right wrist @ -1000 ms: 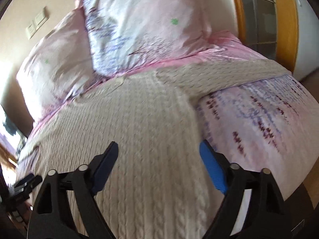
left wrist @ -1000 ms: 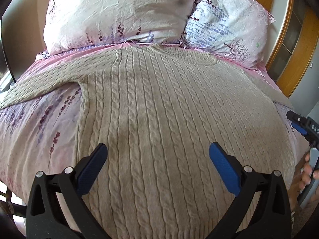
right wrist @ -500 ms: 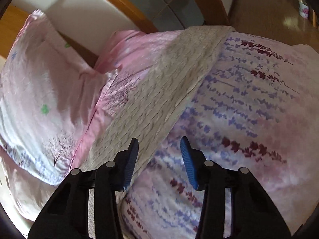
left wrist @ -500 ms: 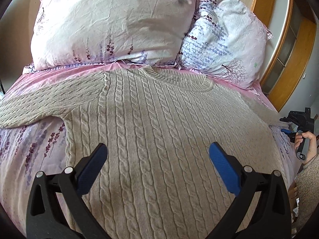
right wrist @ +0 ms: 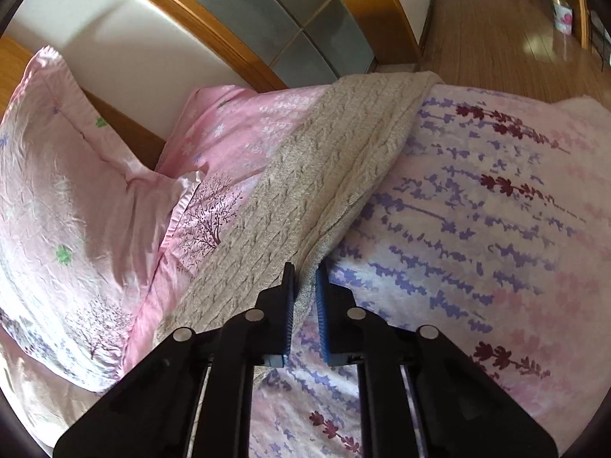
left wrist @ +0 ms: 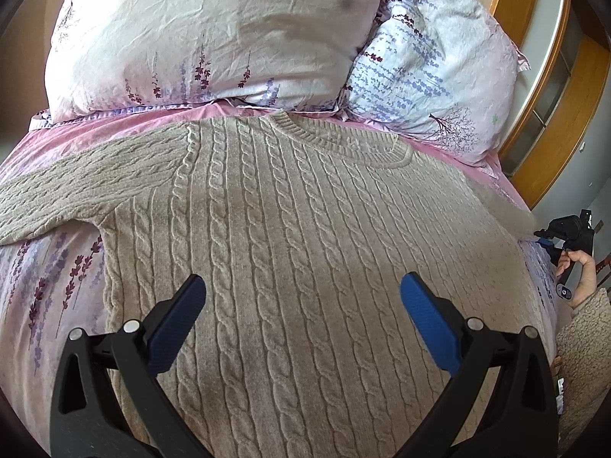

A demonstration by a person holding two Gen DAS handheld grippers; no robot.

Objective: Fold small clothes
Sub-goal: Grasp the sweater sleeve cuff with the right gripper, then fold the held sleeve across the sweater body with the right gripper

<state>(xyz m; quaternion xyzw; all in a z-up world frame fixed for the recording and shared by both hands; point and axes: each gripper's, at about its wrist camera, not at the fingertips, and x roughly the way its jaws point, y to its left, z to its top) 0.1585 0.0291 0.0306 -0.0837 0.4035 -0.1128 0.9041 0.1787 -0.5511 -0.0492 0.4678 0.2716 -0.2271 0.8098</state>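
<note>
My right gripper (right wrist: pixel 305 273) just closed, blue pads pinching sleeve (right wrist: pixel 343 175) edge. My left gripper (left wrist: pixel 303 292) spread wide, nothing between jaws, hovering over sweater (left wrist: pixel 305 229) body. Sweater flat on bed (left wrist: pixel 49 267), collar near pillows (left wrist: pixel 214 34).
</note>
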